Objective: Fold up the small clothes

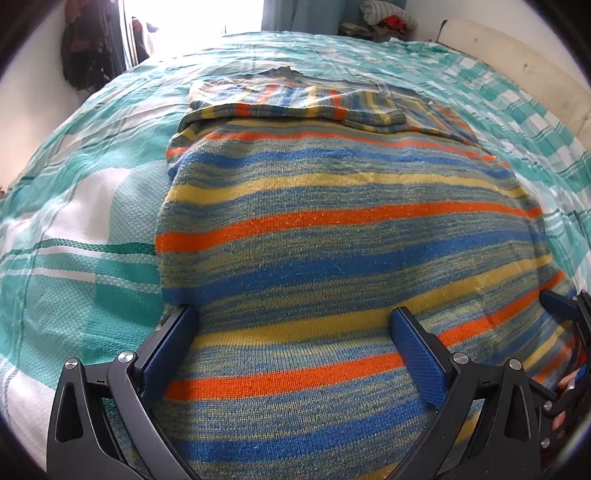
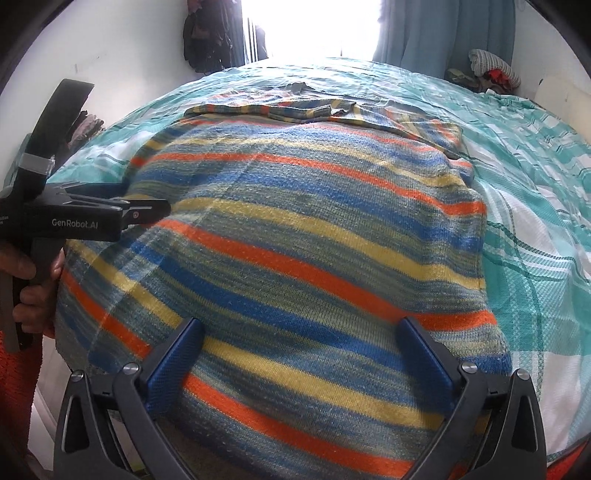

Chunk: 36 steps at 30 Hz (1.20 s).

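Note:
A striped knit sweater in orange, blue, yellow and grey lies flat on the bed, its sleeves folded across the far end. It also fills the right wrist view. My left gripper is open, its blue fingers spread just above the sweater's near hem. My right gripper is open too, over the near hem further right. The left gripper's body shows from the side in the right wrist view, held by a hand at the sweater's left edge. The right gripper's fingertip shows at the left wrist view's right edge.
The bed has a teal and white checked cover, also seen in the right wrist view. A bright window with blue curtains is beyond it. A pile of clothes sits at the far right. Dark clothing hangs on the left wall.

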Available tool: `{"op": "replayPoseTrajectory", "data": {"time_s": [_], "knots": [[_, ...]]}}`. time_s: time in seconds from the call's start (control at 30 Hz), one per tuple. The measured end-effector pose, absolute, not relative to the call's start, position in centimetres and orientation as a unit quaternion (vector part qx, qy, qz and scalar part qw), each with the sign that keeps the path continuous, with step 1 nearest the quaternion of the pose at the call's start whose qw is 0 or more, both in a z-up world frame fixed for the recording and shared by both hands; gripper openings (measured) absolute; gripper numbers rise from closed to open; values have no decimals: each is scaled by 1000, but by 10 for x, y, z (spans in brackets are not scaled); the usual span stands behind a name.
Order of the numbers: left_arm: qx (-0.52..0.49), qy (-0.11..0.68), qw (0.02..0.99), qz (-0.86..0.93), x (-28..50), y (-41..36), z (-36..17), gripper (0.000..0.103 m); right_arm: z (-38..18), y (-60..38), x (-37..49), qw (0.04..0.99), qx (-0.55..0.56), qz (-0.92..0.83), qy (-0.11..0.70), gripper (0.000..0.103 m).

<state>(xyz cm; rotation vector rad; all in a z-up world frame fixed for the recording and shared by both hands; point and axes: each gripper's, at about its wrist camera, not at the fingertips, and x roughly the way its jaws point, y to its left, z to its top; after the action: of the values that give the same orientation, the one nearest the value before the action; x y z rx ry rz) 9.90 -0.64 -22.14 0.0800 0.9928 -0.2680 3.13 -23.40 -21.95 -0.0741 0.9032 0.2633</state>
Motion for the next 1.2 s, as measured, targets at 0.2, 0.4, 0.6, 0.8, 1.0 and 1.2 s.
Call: {"op": "replayPoseTrajectory", "data": {"time_s": [0.2,0.4,0.6,0.8,1.0,1.2], "knots": [[44,478,869,-124,99,-9,-222,102,-220,-232,31,889,-39,124,438,103],[48,482,866,-123,100,-9,-224,102,-221,-230,32,888,-43,119,441,103],[51,484,865,-121,100,-10,-224,102,-220,-228,32,887,-47,114,445,103],[54,484,865,-119,100,-11,-224,102,-221,-228,33,887,-47,114,445,103],[56,482,866,-118,99,-11,-225,102,-221,-228,33,887,-47,114,445,103],[56,481,867,-118,99,-11,-224,102,-221,-228,33,887,-48,113,446,103]]}}
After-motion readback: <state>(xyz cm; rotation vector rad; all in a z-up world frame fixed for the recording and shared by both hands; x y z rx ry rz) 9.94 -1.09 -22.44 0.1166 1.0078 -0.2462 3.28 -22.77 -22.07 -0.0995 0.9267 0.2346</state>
